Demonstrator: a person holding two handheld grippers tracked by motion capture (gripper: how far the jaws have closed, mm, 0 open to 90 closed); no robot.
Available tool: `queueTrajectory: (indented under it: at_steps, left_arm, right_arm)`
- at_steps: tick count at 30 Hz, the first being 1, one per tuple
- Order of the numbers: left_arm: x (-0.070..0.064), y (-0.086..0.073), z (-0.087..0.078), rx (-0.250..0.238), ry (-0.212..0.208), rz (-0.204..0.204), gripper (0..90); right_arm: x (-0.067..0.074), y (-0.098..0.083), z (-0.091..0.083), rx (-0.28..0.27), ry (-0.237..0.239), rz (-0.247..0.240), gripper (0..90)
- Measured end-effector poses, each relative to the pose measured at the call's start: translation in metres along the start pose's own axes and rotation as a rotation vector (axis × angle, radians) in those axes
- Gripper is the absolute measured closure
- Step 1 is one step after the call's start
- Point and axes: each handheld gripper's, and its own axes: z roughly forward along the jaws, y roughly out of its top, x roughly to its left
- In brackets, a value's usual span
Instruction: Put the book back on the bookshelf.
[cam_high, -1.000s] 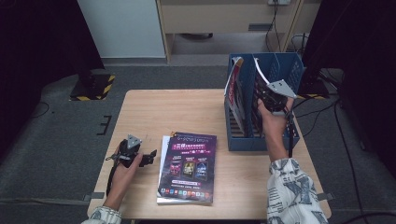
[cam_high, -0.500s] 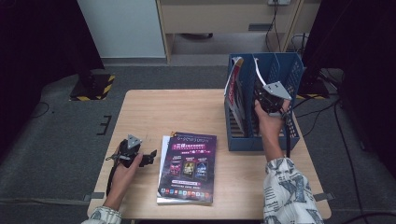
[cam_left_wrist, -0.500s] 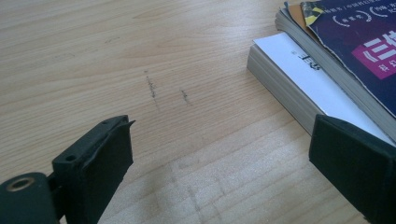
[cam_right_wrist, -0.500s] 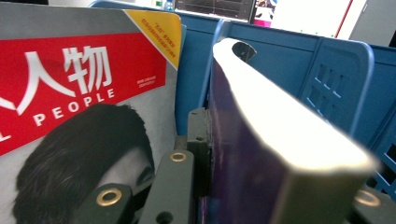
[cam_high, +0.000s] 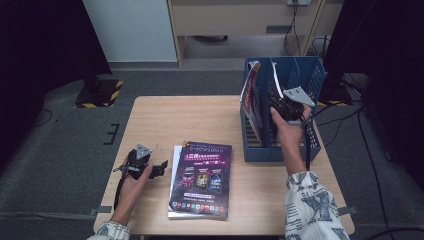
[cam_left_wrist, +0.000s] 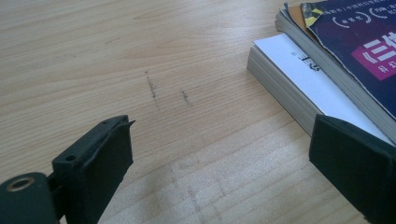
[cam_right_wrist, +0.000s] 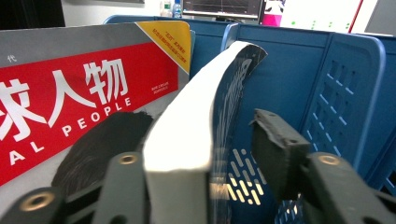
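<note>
Two grippers are at work on the wooden table (cam_high: 200, 115). Nearest, the left gripper (cam_high: 159, 168) rests with jaws wide apart and empty, just beside the stack of magazines (cam_high: 201, 180). Farther away, the right gripper (cam_high: 280, 100) is inside the blue file box (cam_high: 280, 150). Its jaws have just been opening; the curved magazine (cam_right_wrist: 201, 116) stands between them, touching the left jaw and apart from the right one. Beside it stands a red magazine (cam_right_wrist: 70, 93).

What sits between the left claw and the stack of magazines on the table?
Only bare wooden table, seen in the left gripper view: the left claw stands open, the stack of magazines just beyond it.
</note>
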Motion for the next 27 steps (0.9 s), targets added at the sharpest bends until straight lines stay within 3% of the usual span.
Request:
queueTrajectory:
  at_steps: [11, 27]
  left_arm:
    - [0.001, 0.001, -0.002, -0.005, 0.002, -0.002, 5.7]
    - [0.001, 0.000, -0.001, 0.001, 0.001, 0.001, 5.6]
  right_arm:
    - [0.001, 0.002, -0.004, 0.040, 0.037, 0.030, 33.0]
    - [-0.002, -0.010, -0.023, 0.085, 0.090, 0.061, 29.7]
